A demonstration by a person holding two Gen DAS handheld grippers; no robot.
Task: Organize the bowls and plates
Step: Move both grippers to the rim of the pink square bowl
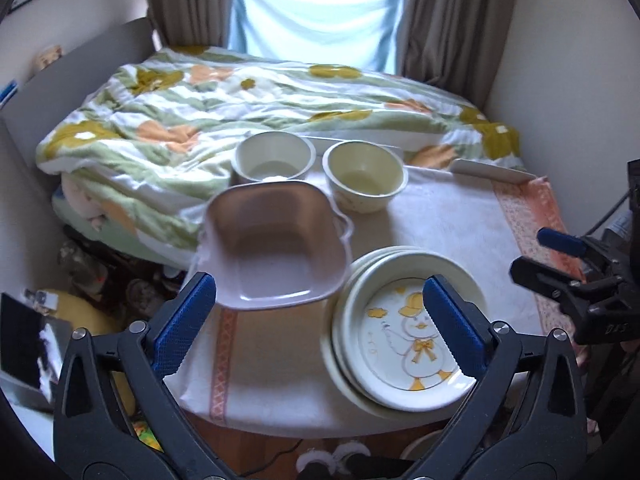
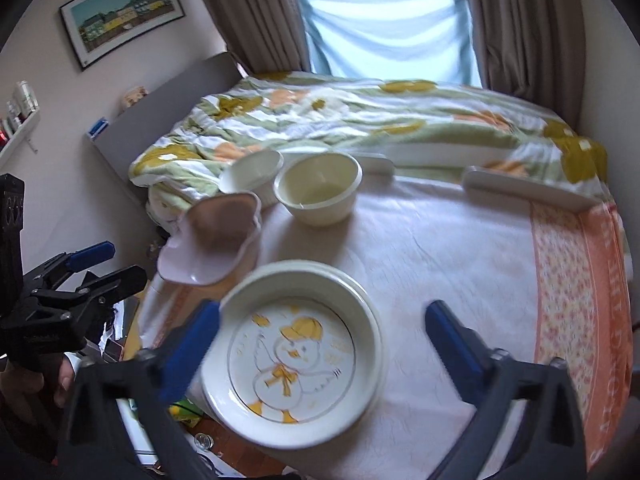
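Cream plates with a yellow duck drawing lie stacked at the lower centre of both views, on the white tablecloth near the table edge. I see my left gripper released, its blue pads wide apart with nothing between them, and my right gripper is released too, standing over the duck plate without touching it. Above the stack, the pink square bowl sits left of centre, and two cream round bowls stand side by side behind it.
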